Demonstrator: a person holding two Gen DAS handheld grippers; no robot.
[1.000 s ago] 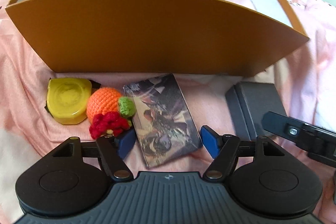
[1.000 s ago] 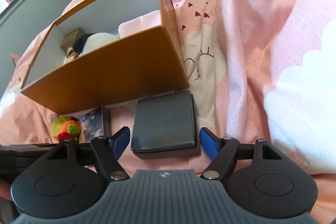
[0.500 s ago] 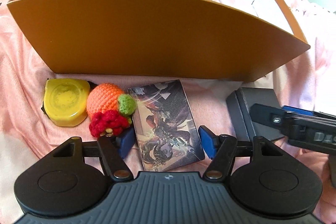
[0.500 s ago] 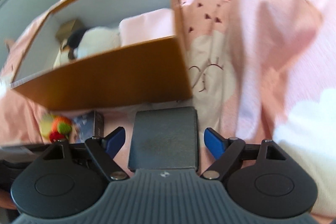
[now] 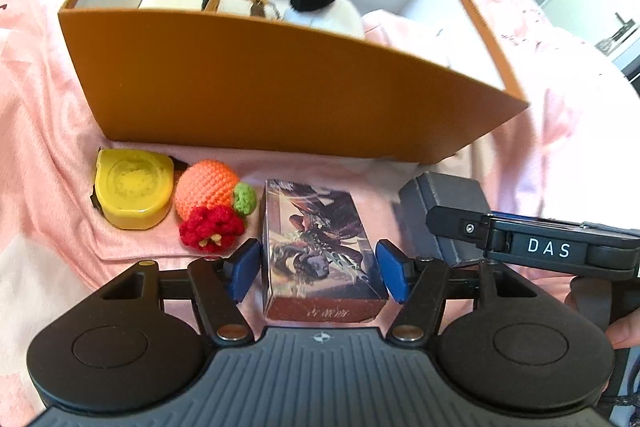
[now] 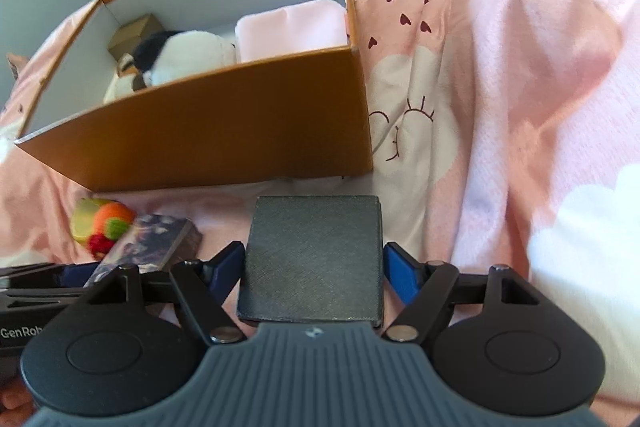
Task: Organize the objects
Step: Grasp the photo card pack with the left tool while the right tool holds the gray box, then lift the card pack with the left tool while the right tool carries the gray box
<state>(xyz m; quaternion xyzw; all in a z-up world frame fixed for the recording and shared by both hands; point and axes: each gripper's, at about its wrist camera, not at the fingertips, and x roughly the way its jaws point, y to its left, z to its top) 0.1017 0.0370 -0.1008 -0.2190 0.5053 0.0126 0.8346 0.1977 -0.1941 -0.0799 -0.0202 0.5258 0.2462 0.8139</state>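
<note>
An illustrated card box (image 5: 316, 239) sits between the blue pads of my left gripper (image 5: 318, 267). Its jaws are closing and both pads touch the box's long sides. A dark grey flat box (image 6: 314, 259) lies between the pads of my right gripper (image 6: 314, 263). Those jaws are closing too, with a pad against each side. Both boxes are on the pink bedspread in front of the open orange storage box (image 5: 280, 87). My right gripper's finger (image 5: 460, 223) shows beside the grey box (image 5: 444, 199) in the left wrist view.
A yellow tape measure (image 5: 132, 191) and a crocheted orange fruit (image 5: 208, 195) lie left of the card box. The storage box (image 6: 200, 131) holds a black-and-white plush (image 6: 188, 57), a brown carton (image 6: 134, 33) and a pink bundle (image 6: 292, 27). A rumpled pink blanket (image 6: 520, 87) rises to the right.
The left jaws narrowed onto the card box, which now sits square between the pads, and the view rose over the storage box. The right jaws widened, then narrowed onto the grey box.
</note>
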